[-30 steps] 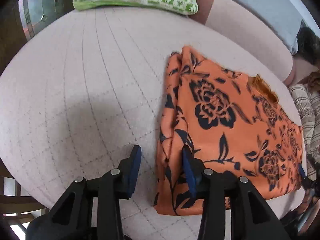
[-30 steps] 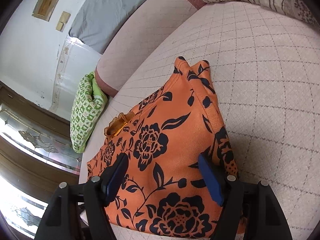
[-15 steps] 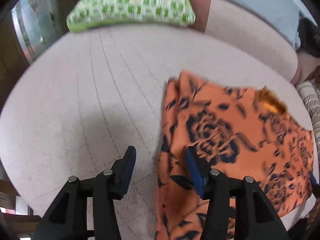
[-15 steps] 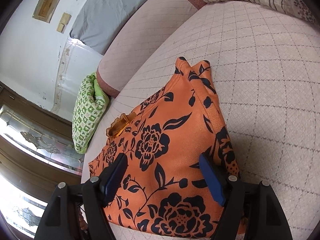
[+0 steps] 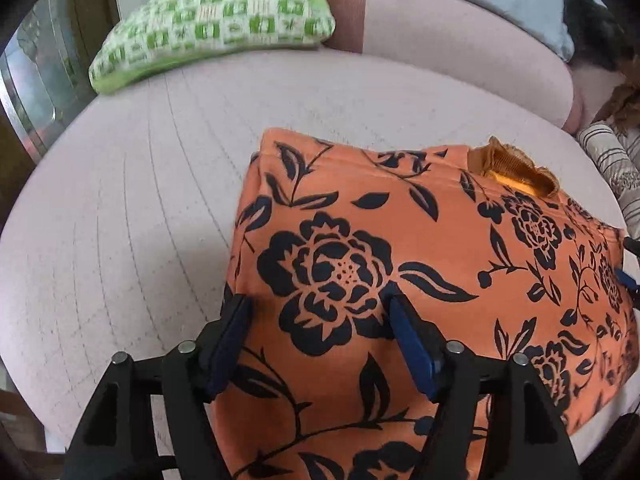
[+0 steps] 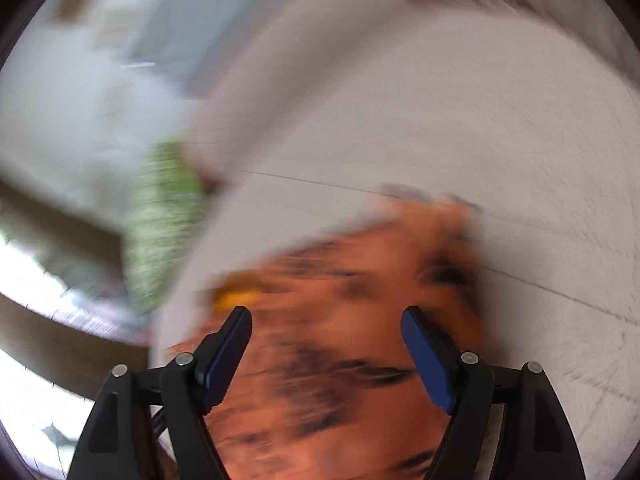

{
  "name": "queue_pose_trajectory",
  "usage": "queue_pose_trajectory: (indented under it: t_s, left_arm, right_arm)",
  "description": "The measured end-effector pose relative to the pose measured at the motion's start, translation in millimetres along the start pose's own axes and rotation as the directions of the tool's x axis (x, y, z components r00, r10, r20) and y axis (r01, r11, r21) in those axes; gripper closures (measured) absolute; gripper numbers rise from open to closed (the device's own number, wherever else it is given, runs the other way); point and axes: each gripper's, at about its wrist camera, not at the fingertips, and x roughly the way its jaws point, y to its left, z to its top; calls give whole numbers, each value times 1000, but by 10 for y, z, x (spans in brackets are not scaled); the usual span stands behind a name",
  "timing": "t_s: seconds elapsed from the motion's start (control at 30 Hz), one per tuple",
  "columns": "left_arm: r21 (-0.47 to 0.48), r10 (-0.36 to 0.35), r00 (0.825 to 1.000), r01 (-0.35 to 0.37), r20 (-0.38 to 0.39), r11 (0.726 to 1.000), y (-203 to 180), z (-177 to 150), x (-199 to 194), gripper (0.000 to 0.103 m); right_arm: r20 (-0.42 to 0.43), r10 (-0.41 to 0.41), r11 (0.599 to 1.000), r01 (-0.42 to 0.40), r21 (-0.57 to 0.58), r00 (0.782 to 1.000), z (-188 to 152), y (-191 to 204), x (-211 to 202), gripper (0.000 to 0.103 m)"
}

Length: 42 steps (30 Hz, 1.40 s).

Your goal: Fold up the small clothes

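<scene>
An orange garment with black flower print (image 5: 400,248) lies folded flat on the pale quilted sofa seat (image 5: 140,200). Its collar (image 5: 512,168) shows at the far right edge. My left gripper (image 5: 320,320) is open and empty, low over the garment's near left part, with both blue pads over the cloth. In the right wrist view the picture is heavily blurred; the garment (image 6: 352,300) lies below my right gripper (image 6: 326,332), which is open and empty above it. The tip of the right gripper (image 5: 628,280) shows at the garment's right edge.
A green and white checked cushion (image 5: 216,24) lies at the back of the seat; it also shows blurred in the right wrist view (image 6: 160,224). A striped cloth (image 5: 616,160) lies at the far right. The pink backrest (image 5: 460,52) runs behind.
My left gripper has moved right, from the garment's left edge to over it. The right gripper has swung fast, so its view is now blurred. Both stay open.
</scene>
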Motion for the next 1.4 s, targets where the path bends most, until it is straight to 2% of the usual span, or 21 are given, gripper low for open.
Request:
queue_pose_trajectory:
  t_s: [0.03,0.13,0.2,0.23,0.27,0.3,0.37,0.47,0.63,0.7,0.73,0.77,0.9,1.0,1.07,1.1,1.13,1.23,1.3,1.33,1.4]
  left_arm:
    - [4,0,1000,0,0,1000,-18,-8,-13,28]
    - [-2,-8,1000,8,-3,1000,-20,-17,1,26]
    - [-3,-8,1000,8,2,1000,-27,-15,5,26]
    - [-1,-8,1000,8,5,1000,-29,-22,5,26]
    - [0,-10,1000,10,6,1000,-35,-31,22,26]
    - [1,-9,1000,9,6,1000,-29,-14,14,26]
    - [6,-11,1000,11,3,1000,-30,-2,12,26]
    - [6,-17,1000,17,1,1000,-23,-3,-10,26]
    - [2,-22,1000,22,-5,1000,-22,-75,-112,26]
    - [-8,-33,999,33,5,999,-28,-105,-237,26]
    - [-13,-44,999,44,14,999,-30,-122,-297,26]
    - [-14,-59,998,59,28,998,-32,-156,-391,26]
    - [-6,-56,997,56,48,998,-12,-331,-517,21]
    - [21,16,1000,-16,-14,1000,-5,-461,-315,21]
    - [11,1,999,0,-49,1000,20,-491,-310,21]
    - [-17,-15,999,14,-43,1000,52,-490,-385,21]
    - [-33,-26,1000,25,-18,999,70,-487,-476,21]
    - [-9,-24,998,24,59,1000,20,-433,-693,21]
    - [11,-43,995,42,89,999,-74,-406,-786,21]
    - [16,-56,994,55,97,998,-115,-394,-805,21]
    - [29,-78,990,76,116,997,-238,-374,-830,21]
  right_arm:
    - [17,24,999,-24,35,1000,4,-63,-17,37]
    - [61,69,996,-66,-62,996,33,230,-210,35]
    - [70,100,992,-93,-89,993,136,371,-201,26]
    - [75,28,997,-21,-81,997,272,281,-10,21]
    - [75,28,997,-21,-81,997,272,281,-10,21]
    - [56,-42,998,45,-48,998,325,145,122,24]
    - [92,11,998,-17,66,996,327,-5,100,24]
    - [126,50,995,-38,-91,991,51,395,-287,24]
    - [94,84,989,-71,-130,992,-418,493,-555,24]
    - [80,50,994,-42,-103,996,-620,360,-557,21]
    - [50,-31,996,35,-83,998,-685,225,-464,22]
    - [30,-56,997,58,-57,998,-717,93,-397,23]
    - [108,67,997,-61,-53,992,-825,220,-754,23]
    - [116,53,990,-37,-136,992,-914,320,-823,18]
    - [23,-24,999,25,-40,999,-895,74,-612,21]
    - [16,-5,999,5,32,1000,-895,-63,-610,22]
    - [77,38,998,-41,48,996,-921,-49,-778,22]
    - [190,40,999,-37,-18,981,-1062,136,-1182,21]
    - [212,8,1000,-9,4,977,-1170,92,-1367,21]
    - [192,-15,996,-1,87,981,-1286,-65,-1453,21]
    - [170,-12,990,-12,142,985,-1341,-159,-1447,21]
